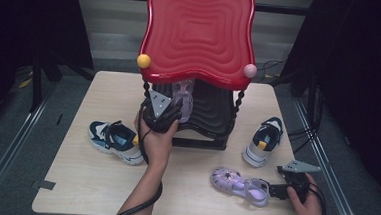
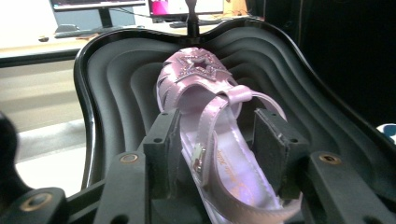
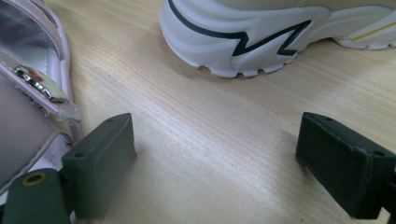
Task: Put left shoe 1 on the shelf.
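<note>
Left hand-held gripper [image 2: 219, 140] is straddling, half-open and not squeezing, a lilac sandal [image 2: 210, 126] lying on the rack's black shelf [image 2: 112, 79], while the right hand-held gripper [image 3: 215, 158] is gaping empty beside a second sandal [image 3: 28, 93] and white sneaker [image 3: 280, 32].

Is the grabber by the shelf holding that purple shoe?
No. The left gripper has its jaws either side of the shiny lilac strappy sandal on the black ridged lower shelf, but the pads stand apart from it.

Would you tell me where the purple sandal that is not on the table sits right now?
In the high view, the purple sandal lies on the black lower shelf of the rack, under the red top tray, with the left gripper at its heel end.
</note>
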Tool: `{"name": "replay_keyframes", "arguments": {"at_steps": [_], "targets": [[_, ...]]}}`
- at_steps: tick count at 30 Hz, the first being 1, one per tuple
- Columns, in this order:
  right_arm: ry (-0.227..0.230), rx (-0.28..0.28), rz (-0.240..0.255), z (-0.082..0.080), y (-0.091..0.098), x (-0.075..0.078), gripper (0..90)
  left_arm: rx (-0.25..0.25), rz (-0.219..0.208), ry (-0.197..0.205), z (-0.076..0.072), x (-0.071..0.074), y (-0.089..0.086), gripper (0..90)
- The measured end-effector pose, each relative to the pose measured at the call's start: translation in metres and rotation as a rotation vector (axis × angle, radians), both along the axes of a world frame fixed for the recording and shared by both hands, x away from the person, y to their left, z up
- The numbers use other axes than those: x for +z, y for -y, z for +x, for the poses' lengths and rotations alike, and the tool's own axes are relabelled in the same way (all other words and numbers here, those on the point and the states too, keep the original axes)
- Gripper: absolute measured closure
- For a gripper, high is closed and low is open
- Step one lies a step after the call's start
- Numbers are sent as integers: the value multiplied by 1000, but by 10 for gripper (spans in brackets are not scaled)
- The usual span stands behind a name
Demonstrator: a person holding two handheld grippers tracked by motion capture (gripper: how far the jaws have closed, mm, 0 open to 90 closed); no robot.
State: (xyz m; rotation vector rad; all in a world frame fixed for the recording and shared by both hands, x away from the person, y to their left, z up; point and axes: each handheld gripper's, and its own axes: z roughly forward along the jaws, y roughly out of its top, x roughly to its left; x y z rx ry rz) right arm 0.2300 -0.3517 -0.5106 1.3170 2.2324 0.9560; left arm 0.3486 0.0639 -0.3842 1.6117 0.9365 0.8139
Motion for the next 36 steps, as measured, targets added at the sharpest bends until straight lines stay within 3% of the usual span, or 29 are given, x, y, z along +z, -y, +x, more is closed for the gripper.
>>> {"name": "replay_keyframes", "arguments": {"at_steps": [4,11,13,20,26,33,36], "targets": [[0,0,0,0,0,0,109,-36,-1,-27,-4,1,-1,489],[0,0,0,0,0,0,109,-100,39,-68,-13,-3,-5,460],[0,0,0,0,0,0,109,-116,30,-86,-14,-6,-7,452],[0,0,0,0,0,0,109,-174,91,-105,-23,-10,-12,431],[0,0,0,0,0,0,109,-227,64,-163,-28,-16,-17,399],[0,0,0,0,0,0,110,-271,82,-204,-32,-25,-23,364],[0,0,0,0,0,0,109,-293,111,-227,-34,-31,-24,347]]}}
